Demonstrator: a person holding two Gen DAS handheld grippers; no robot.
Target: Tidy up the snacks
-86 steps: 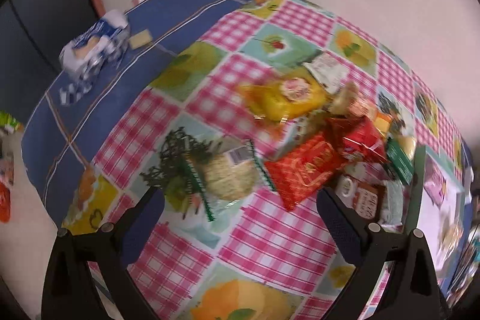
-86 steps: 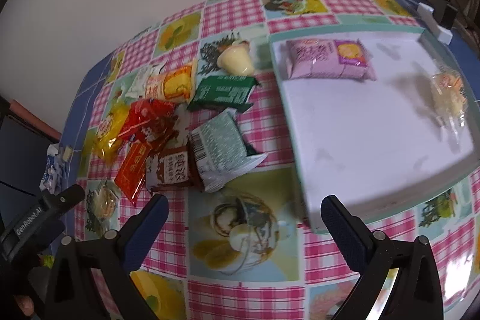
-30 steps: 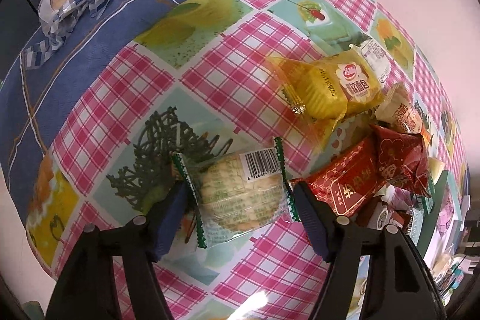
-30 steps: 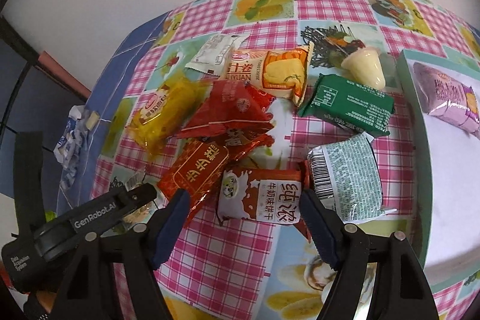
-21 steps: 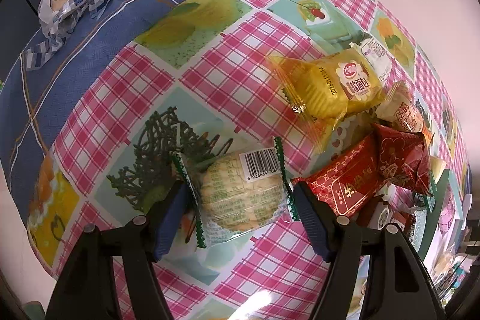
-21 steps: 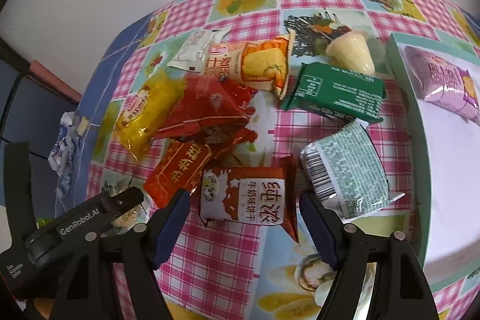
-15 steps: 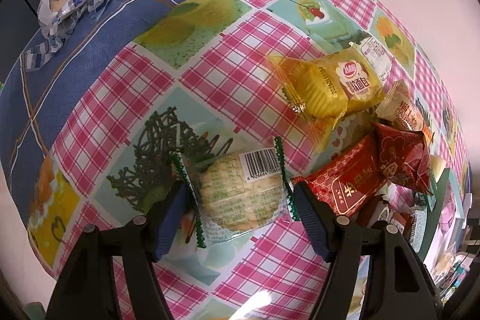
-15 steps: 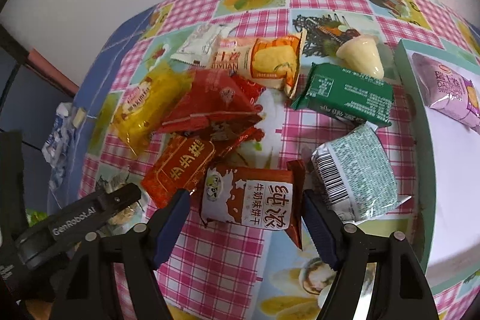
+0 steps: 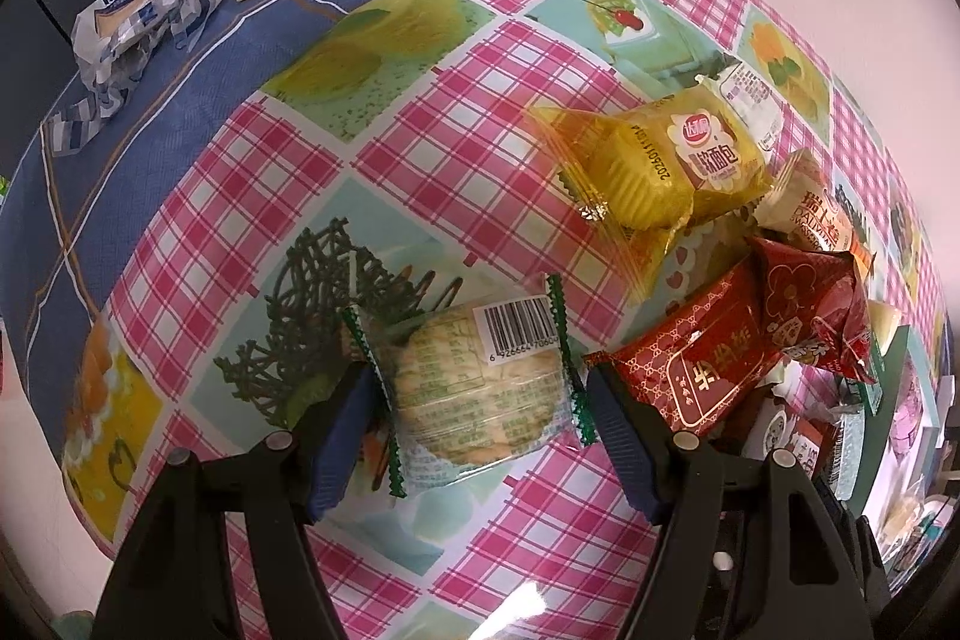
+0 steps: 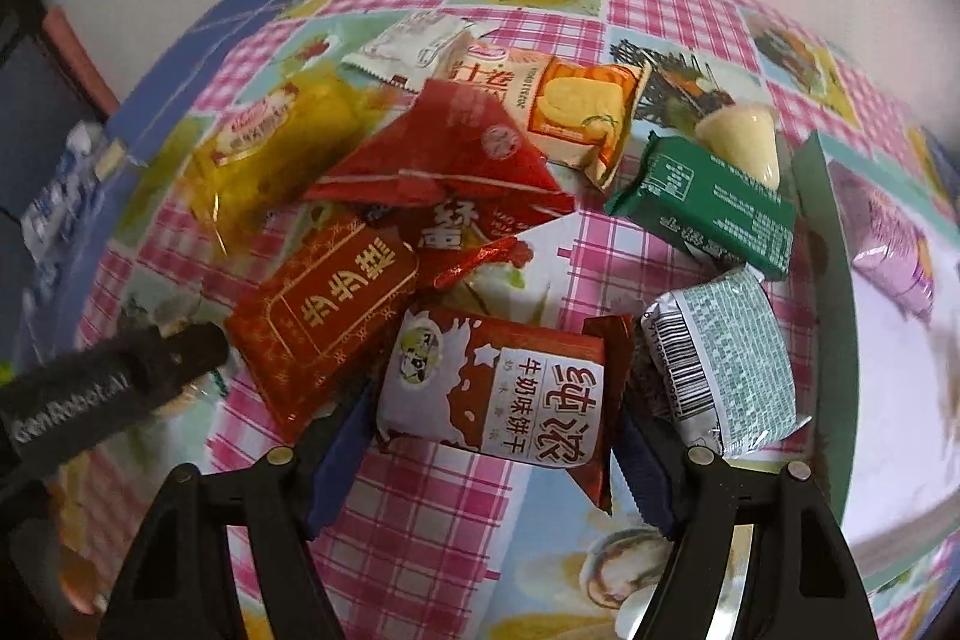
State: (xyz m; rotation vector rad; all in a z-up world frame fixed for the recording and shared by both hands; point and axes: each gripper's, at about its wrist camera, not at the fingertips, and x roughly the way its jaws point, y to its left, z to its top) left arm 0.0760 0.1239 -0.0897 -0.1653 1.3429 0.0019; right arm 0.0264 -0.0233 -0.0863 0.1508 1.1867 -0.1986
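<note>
Both grippers straddle a snack packet on the checked tablecloth.

The clear rice-cracker packet point(image 9: 474, 388) with green crimped ends lies between the left gripper point(image 9: 474, 430) jaws; the blue pads sit right at its crimped ends, and whether they press it cannot be told. Beyond the right-hand jaw lie a red packet point(image 9: 702, 370) and, farther out, a yellow bread packet point(image 9: 654, 160). The brown-and-white milk biscuit packet point(image 10: 498, 388) lies between the right gripper point(image 10: 486, 436) jaws, their pads close by its ends; contact is unclear. Outside its right-hand jaw rests a pale green barcode packet point(image 10: 720, 358), with the tray point(image 10: 831, 292) just past it. The tablecloth point(image 9: 252, 196) carries everything.
</note>
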